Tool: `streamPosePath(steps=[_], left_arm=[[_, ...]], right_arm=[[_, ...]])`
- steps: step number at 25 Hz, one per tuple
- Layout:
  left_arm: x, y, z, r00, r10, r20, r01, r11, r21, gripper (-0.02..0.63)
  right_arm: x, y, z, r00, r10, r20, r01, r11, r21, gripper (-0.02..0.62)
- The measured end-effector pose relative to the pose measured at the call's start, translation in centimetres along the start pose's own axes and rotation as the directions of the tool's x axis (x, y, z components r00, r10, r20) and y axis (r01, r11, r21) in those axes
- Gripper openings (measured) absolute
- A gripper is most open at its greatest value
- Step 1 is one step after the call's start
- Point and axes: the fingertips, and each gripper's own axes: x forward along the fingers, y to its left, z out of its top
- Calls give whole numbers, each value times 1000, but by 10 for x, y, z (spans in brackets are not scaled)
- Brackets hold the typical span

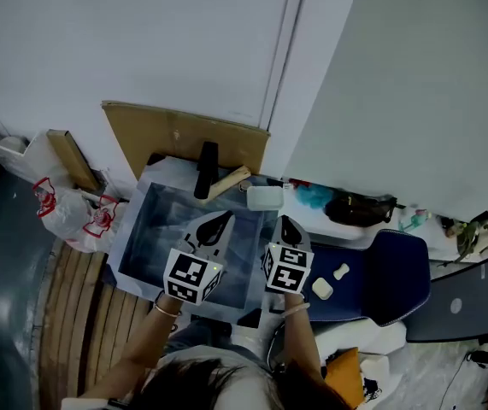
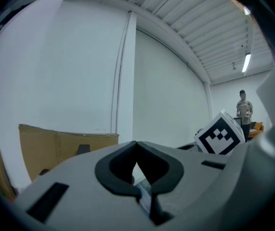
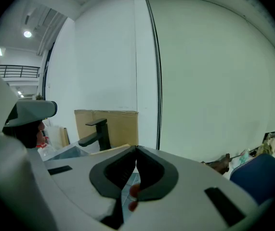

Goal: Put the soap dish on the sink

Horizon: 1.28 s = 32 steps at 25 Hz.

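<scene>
White walls (image 1: 141,41) rise behind a sink (image 1: 145,229) with a black tap (image 1: 205,171) and a sheet of cardboard (image 1: 154,135) propped at its back. Both tools hang over the basin in the head view. The left hand-held gripper (image 1: 218,222) has its jaws together with nothing between them, and so does the right hand-held gripper (image 1: 288,225).

The soap dish (image 1: 265,197), a pale rounded rectangle, lies beyond both sets of tips at the sink's far right corner, just beside a wooden strip (image 1: 229,182). It sits between the two tools, nearer the right one, and touches neither. To the right of the right tool stands a blue chair (image 1: 397,272).

Only the head view shows the dish. The left gripper view looks over the closed left hand-held gripper (image 2: 136,146) toward the wall and cardboard (image 2: 65,146). It also takes in the right tool's marker cube (image 2: 220,134) and a person (image 2: 243,109) standing far off.

The right gripper view looks past the closed right hand-held gripper (image 3: 136,150) at the tap (image 3: 96,134) from the side. Beyond it are part of the sink (image 3: 67,153), the cardboard (image 3: 120,124) and, low on the right, the chair (image 3: 260,177).
</scene>
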Motion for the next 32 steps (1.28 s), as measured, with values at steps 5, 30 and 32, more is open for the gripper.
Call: streamPosePath(steps=[5, 30, 32], left_arm=[[-14, -14, 5, 1000, 5, 11, -5, 1000, 8, 3], [-111, -36, 22, 996, -42, 77, 41, 999, 21, 2], [-122, -41, 21, 995, -49, 81, 47, 999, 24, 3]], right_arm=[[-28, 5, 4, 999, 15, 41, -14, 1000, -18, 26], [-146, 66, 26, 978, -5, 208, 22, 997, -78, 25], [-159, 72, 25, 976, -7, 219, 26, 996, -85, 25]])
